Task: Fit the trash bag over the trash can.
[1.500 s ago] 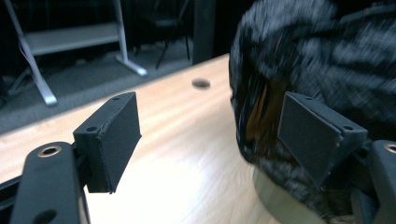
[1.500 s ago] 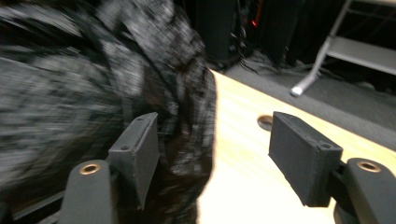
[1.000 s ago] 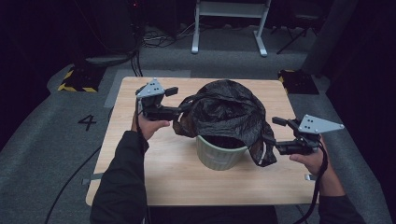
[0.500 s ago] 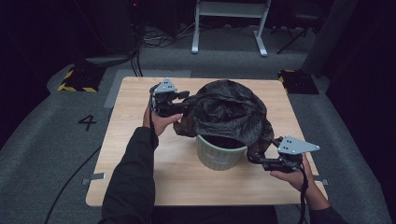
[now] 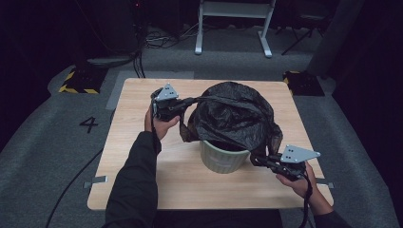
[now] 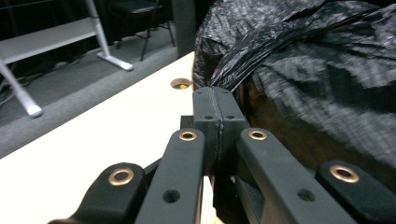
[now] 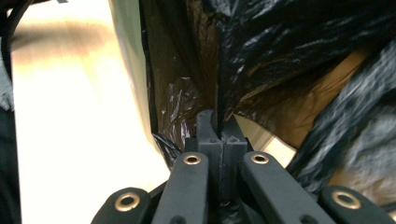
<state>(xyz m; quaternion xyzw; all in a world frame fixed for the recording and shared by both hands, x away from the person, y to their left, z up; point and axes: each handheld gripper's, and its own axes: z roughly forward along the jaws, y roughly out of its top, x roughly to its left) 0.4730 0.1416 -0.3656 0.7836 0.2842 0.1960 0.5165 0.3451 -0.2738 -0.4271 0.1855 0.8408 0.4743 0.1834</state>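
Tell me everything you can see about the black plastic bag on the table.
The black plastic bag is thin, glossy and crinkled, in places see-through brown. It billows over the pale green bin, with its lower part inside the bin's mouth. The left gripper is shut on a stretched edge at the bag's far left, and the right gripper is shut on an edge low at its near right, beside the bin.

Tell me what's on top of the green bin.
A black garbage bag billows over the pale green bin, stretched between the left tongs and right tongs. The bag covers the rim and the bin's inside.
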